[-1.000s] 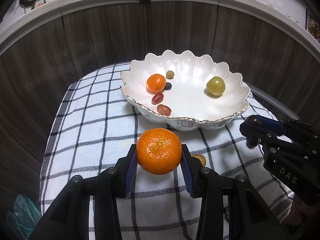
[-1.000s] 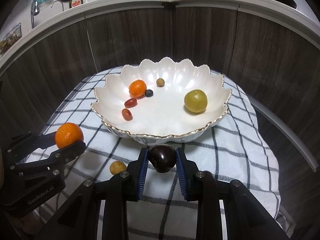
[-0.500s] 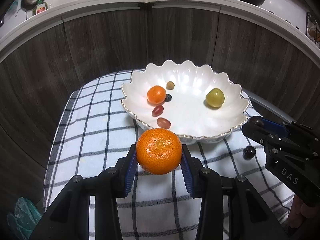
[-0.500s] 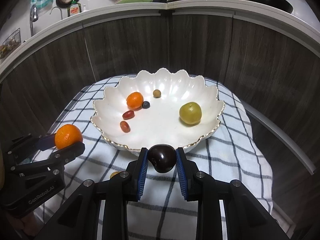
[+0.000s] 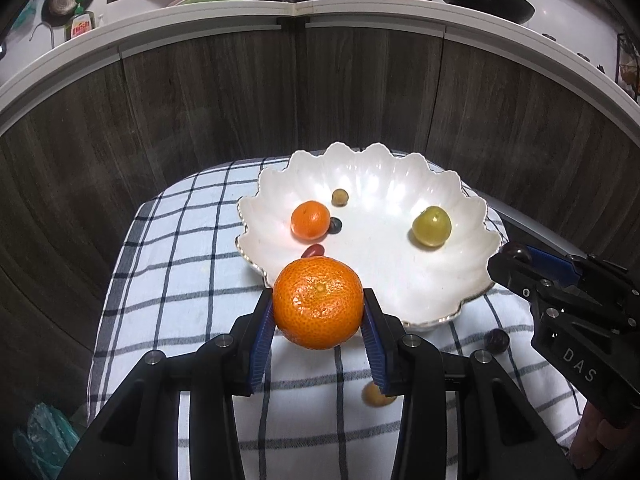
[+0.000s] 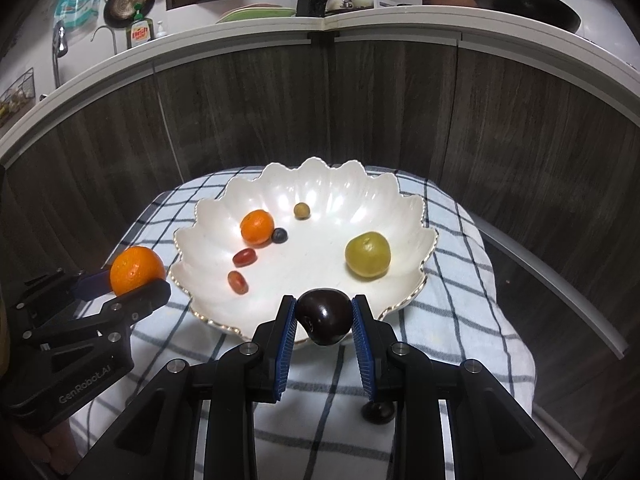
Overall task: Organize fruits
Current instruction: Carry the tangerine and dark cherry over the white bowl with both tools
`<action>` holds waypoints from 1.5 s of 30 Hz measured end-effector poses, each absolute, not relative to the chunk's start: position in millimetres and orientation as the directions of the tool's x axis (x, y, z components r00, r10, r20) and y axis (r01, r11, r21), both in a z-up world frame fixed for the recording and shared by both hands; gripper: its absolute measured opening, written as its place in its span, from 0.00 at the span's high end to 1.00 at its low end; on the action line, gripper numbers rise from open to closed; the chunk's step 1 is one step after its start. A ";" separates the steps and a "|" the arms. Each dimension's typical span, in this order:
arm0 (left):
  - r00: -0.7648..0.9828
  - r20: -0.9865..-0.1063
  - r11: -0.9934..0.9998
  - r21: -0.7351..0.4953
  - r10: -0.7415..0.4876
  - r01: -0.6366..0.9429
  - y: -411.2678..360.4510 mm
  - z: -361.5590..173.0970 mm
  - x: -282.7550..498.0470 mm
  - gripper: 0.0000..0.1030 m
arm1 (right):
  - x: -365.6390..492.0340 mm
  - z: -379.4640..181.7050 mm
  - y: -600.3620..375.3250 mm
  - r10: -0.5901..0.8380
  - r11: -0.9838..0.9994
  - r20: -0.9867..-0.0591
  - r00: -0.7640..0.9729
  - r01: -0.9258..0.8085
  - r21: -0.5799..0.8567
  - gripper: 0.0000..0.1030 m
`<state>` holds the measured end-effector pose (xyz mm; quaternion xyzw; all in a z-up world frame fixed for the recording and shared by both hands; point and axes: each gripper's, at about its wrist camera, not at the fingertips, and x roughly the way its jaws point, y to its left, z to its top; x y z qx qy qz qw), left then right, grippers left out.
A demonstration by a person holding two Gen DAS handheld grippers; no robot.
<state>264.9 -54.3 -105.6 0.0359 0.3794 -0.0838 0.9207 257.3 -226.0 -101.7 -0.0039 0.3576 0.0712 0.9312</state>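
We hold a mandarin [image 5: 319, 303], stem scar toward us, clamped in our left gripper [image 5: 319, 320] before the scalloped bowl [image 5: 460, 280]; our right gripper [image 6: 324, 322] pinches a dark plum [image 6: 325, 316]. Inside the bowl: small mandarin [image 5: 310, 219], green plum [image 5: 431, 226], grapes.

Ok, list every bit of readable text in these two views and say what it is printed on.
"DAS" on the black body of the right gripper, seen from the left wrist.
"GenRobot.AI" on the black body of the left gripper, seen from the right wrist.
The red label on the green dish soap bottle by the tap has lettering, but too small and blurred to read.
No other text is legible.
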 end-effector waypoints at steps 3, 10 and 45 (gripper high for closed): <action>0.697 -0.706 0.983 0.002 -0.128 0.182 -56.5 -105.7 270.1 0.60 | 261.9 -100.5 -228.1 0.125 0.991 -0.665 0.736 -0.129 0.044 0.72; 0.691 -0.710 0.979 0.007 -0.139 0.205 -69.1 -107.3 287.4 0.60 | 273.6 -100.5 -230.7 0.119 0.991 -0.667 0.736 -0.126 0.038 0.72; 0.629 -0.763 0.979 -0.022 -0.148 0.205 -86.9 -139.7 330.1 0.59 | 319.7 -120.8 -238.2 0.129 0.991 -0.701 0.701 -0.109 0.074 0.71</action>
